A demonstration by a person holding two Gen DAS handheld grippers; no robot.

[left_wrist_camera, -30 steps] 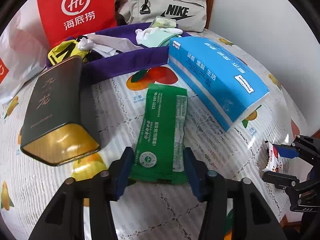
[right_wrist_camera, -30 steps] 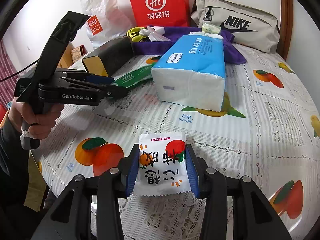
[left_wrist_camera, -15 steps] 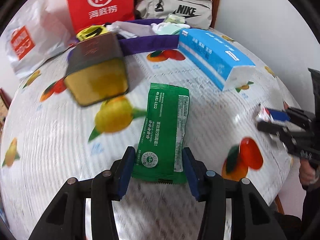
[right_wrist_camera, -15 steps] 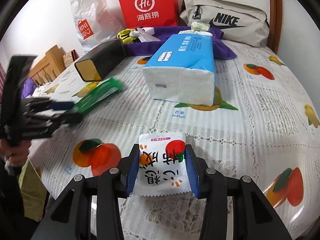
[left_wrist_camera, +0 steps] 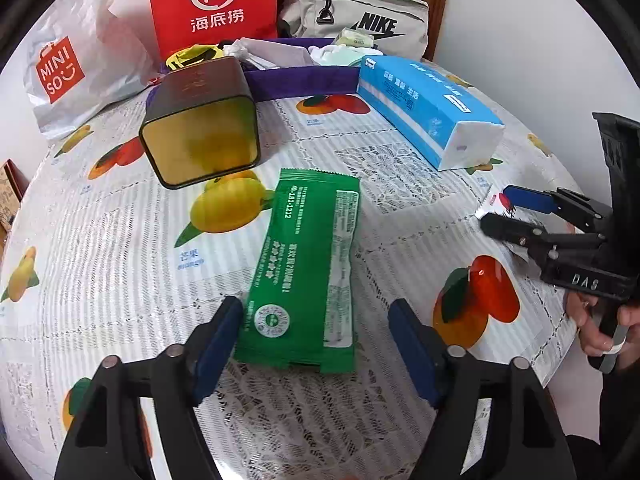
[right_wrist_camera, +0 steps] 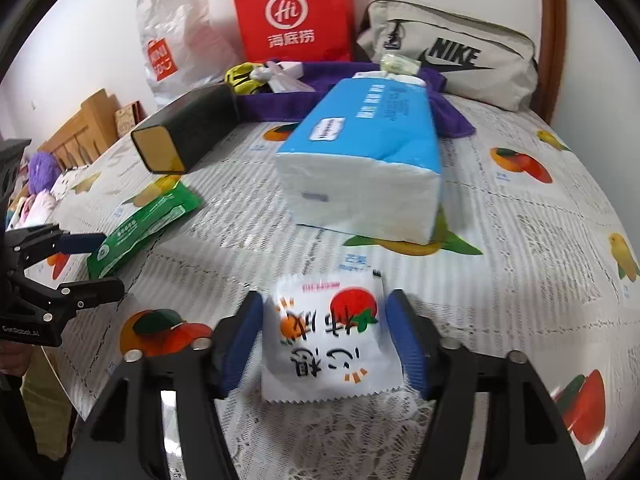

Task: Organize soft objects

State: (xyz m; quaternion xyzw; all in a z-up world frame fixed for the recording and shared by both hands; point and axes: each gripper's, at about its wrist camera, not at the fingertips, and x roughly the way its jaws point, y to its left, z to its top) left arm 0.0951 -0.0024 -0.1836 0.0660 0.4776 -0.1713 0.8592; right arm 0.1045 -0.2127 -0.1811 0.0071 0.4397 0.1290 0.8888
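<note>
the left gripper (left_wrist_camera: 316, 344) has just been opening; its blue pads stand clear on either side of the green packet (left_wrist_camera: 306, 272), which lies flat on the fruit-print tablecloth (left_wrist_camera: 100, 240). the right gripper (right_wrist_camera: 324, 336) has likewise just been opening, its pads released beside the white snack pouch (right_wrist_camera: 330, 336) resting on the cloth. a blue tissue pack (right_wrist_camera: 368, 160) and a dark tin (left_wrist_camera: 200, 120) lie farther back.

dark tin (left_wrist_camera: 200, 120) and tissue pack (left_wrist_camera: 428, 108) flank open tablecloth (left_wrist_camera: 100, 240).
</note>
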